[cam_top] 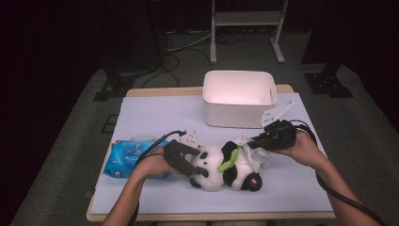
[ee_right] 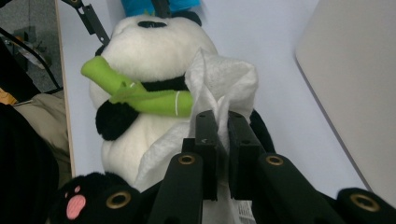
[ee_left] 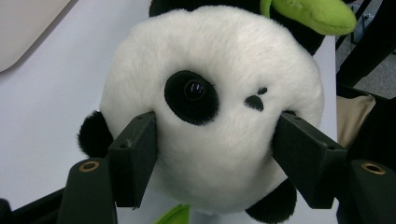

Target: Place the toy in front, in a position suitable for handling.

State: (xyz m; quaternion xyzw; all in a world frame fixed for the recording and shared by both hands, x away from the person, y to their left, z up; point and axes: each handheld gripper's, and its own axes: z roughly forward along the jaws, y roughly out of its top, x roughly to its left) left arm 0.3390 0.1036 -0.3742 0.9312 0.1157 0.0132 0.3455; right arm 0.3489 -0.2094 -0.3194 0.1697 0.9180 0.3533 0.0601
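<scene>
A black-and-white panda plush [cam_top: 212, 175] lies on its back in the middle of the white mat, hugging a green bamboo stalk [cam_top: 229, 161]. My left gripper [cam_top: 197, 162] is closed around its head; in the left gripper view the two jaws press into the fur on either side of the face [ee_left: 205, 93]. My right gripper [cam_top: 251, 141] is shut on a crumpled white tissue [ee_right: 219, 84], held against the panda's belly [ee_right: 149, 51] beside the bamboo [ee_right: 140, 95].
A white plastic bin [cam_top: 240, 115] stands behind the panda at the back of the mat. A blue tissue pack [cam_top: 123, 159] lies at the left, just behind my left hand. The table's wooden front edge [cam_top: 211, 216] is near.
</scene>
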